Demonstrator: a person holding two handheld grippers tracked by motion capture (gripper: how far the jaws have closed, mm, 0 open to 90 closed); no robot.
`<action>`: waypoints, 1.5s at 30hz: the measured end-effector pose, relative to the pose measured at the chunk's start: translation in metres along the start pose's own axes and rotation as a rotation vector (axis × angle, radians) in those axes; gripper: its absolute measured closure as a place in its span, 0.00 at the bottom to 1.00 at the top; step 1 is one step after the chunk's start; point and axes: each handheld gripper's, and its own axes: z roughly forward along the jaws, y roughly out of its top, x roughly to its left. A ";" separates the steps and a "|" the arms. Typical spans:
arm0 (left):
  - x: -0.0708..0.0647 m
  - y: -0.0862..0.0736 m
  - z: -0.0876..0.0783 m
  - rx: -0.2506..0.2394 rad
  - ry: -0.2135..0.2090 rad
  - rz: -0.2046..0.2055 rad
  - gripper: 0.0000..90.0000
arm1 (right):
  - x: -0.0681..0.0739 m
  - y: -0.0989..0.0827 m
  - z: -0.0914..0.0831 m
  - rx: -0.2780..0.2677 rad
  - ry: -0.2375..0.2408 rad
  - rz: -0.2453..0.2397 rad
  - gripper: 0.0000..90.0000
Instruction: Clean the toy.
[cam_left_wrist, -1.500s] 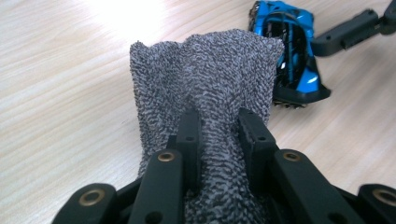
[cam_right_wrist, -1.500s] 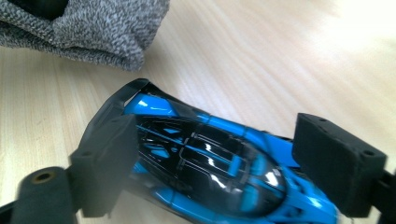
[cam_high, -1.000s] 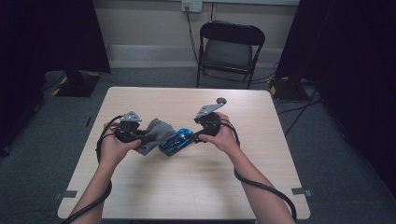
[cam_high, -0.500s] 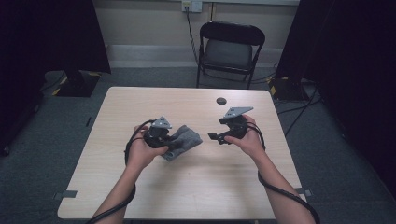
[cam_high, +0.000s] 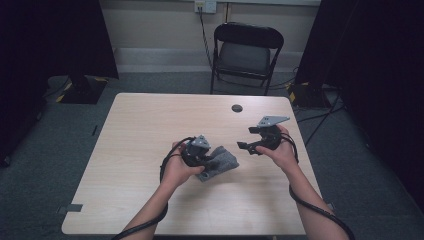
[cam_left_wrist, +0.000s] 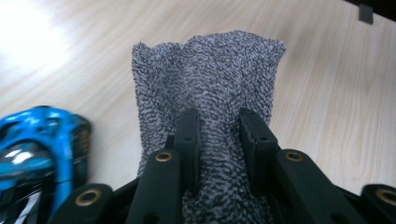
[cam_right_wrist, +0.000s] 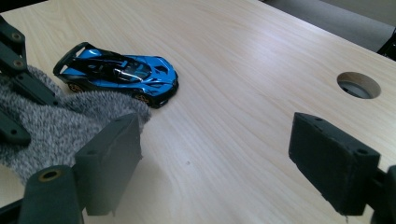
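Left gripper (cam_left_wrist: 218, 135) is clenched on the grey knitted sock (cam_left_wrist: 208, 88) at worktop (cam_high: 150, 125) centre, the blue toy car (cam_right_wrist: 119, 74) lies free at its 9 o'clock, and right gripper (cam_right_wrist: 233, 163) stands released; car apparently out, sock unplaced.

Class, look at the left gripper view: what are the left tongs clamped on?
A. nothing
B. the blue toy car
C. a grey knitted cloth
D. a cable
C: the left tongs pinch the grey knitted cloth between their jaws, while the blue toy car sits free on the table beside them.
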 end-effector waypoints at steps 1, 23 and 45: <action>-0.002 0.000 0.006 0.013 -0.008 0.008 0.79 | -0.001 -0.001 -0.001 -0.002 -0.001 0.001 0.18; -0.016 0.008 0.034 -0.003 0.013 0.076 0.49 | 0.004 -0.023 -0.006 0.015 0.053 -0.020 0.19; -0.028 -0.031 0.000 -0.014 0.062 0.028 0.36 | 0.041 -0.039 0.027 0.062 0.227 -0.079 0.28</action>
